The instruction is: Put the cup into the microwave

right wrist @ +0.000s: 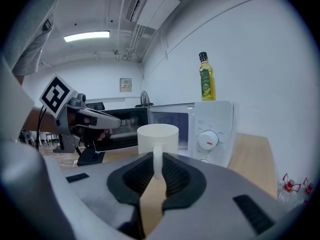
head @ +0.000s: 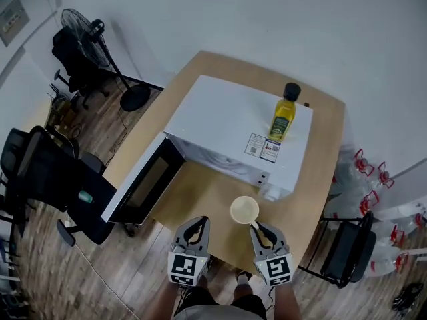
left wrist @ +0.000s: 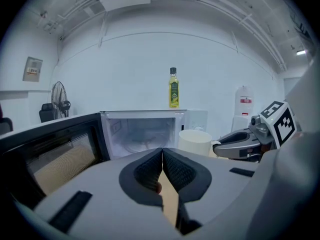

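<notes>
Right gripper (right wrist: 154, 165) jaws pinch the handle of the cup (right wrist: 157, 138), upright just in front of the microwave (head: 230, 119) near its control panel. Left gripper (left wrist: 162, 159) jaws are pressed together, nothing between, facing the microwave's cavity. The microwave door (head: 142, 181) stands wide open, oil bottle (head: 283, 115) on top.

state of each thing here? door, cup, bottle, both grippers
microwave door: open
cup: upright, empty, held by its handle
oil bottle: upright, capped, atop the microwave
left gripper: shut, nothing between the jaws
right gripper: shut on the cup handle
</notes>
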`<action>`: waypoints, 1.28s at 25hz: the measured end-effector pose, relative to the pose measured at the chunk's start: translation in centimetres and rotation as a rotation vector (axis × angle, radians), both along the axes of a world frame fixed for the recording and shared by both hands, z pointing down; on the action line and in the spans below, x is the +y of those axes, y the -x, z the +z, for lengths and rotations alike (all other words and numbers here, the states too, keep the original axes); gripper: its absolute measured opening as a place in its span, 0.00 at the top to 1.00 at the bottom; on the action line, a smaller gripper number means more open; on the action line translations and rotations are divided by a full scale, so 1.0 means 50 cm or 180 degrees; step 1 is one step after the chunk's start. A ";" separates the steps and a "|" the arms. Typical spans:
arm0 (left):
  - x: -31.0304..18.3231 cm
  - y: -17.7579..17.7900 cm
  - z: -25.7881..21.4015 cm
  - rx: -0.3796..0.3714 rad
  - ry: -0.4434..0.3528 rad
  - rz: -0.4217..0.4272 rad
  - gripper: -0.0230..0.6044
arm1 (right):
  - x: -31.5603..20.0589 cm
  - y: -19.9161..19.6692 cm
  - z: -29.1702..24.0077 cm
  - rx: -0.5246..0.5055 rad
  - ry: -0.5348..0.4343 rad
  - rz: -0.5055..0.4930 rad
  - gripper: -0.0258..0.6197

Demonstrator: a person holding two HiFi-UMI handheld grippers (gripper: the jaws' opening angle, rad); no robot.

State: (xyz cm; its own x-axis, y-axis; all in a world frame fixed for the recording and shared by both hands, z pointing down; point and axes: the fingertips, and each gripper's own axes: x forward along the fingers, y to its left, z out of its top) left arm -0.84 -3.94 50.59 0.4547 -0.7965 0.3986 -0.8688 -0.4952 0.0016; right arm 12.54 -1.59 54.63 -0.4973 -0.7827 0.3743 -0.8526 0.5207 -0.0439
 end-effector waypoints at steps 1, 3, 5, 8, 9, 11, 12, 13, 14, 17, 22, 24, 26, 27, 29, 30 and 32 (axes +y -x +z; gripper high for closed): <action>-0.002 0.007 -0.006 0.0003 -0.0016 -0.0001 0.93 | -0.004 0.005 -0.006 -0.0003 -0.0015 0.0018 0.87; -0.007 0.024 -0.017 0.0005 -0.0049 -0.0001 0.93 | -0.014 0.018 -0.021 -0.0009 -0.0058 0.0053 0.87; -0.014 0.040 -0.026 0.0013 -0.0078 -0.0004 0.93 | -0.027 0.032 -0.038 -0.0009 -0.0123 0.0085 0.87; -0.030 0.059 -0.039 0.0032 -0.0136 -0.0009 0.93 | -0.047 0.052 -0.054 -0.0018 -0.0154 0.0124 0.87; -0.036 0.065 -0.043 0.0041 -0.0157 -0.0011 0.93 | -0.053 0.057 -0.057 -0.0019 -0.0161 0.0139 0.87; -0.047 0.077 -0.052 0.0058 -0.0194 -0.0014 0.93 | -0.065 0.069 -0.063 -0.0019 -0.0180 0.0173 0.87; -0.053 0.084 -0.056 0.0062 -0.0210 -0.0015 0.93 | -0.071 0.075 -0.067 -0.0021 -0.0189 0.0191 0.87; -0.058 0.092 -0.059 0.0061 -0.0226 -0.0015 0.93 | -0.077 0.081 -0.069 -0.0022 -0.0199 0.0210 0.87; -0.065 0.100 -0.062 0.0060 -0.0242 -0.0017 0.93 | -0.084 0.086 -0.071 -0.0023 -0.0207 0.0228 0.87; -0.087 0.121 -0.064 0.0061 -0.0280 -0.0023 0.93 | -0.108 0.098 -0.068 -0.0038 -0.0224 0.0277 0.87; -0.111 0.143 -0.050 0.0065 -0.0263 -0.0006 0.93 | -0.149 0.118 -0.062 -0.0092 -0.0260 0.0368 0.87; -0.120 0.147 -0.041 0.0080 -0.0242 0.0004 0.93 | -0.166 0.125 -0.056 -0.0111 -0.0253 0.0413 0.87; -0.129 0.149 -0.033 0.0098 -0.0221 0.0025 0.93 | -0.180 0.131 -0.044 -0.0121 -0.0238 0.0453 0.88; -0.134 0.148 -0.028 0.0105 -0.0211 0.0040 0.93 | -0.186 0.133 -0.037 -0.0128 -0.0229 0.0464 0.88; -0.145 0.147 -0.018 0.0109 -0.0192 0.0074 0.93 | -0.198 0.139 -0.025 -0.0148 -0.0215 0.0482 0.88; -0.149 0.146 -0.012 0.0109 -0.0183 0.0091 0.93 | -0.205 0.141 -0.020 -0.0158 -0.0211 0.0492 0.88; -0.158 0.146 -0.003 0.0106 -0.0165 0.0121 0.93 | -0.216 0.147 -0.010 -0.0183 -0.0201 0.0519 0.88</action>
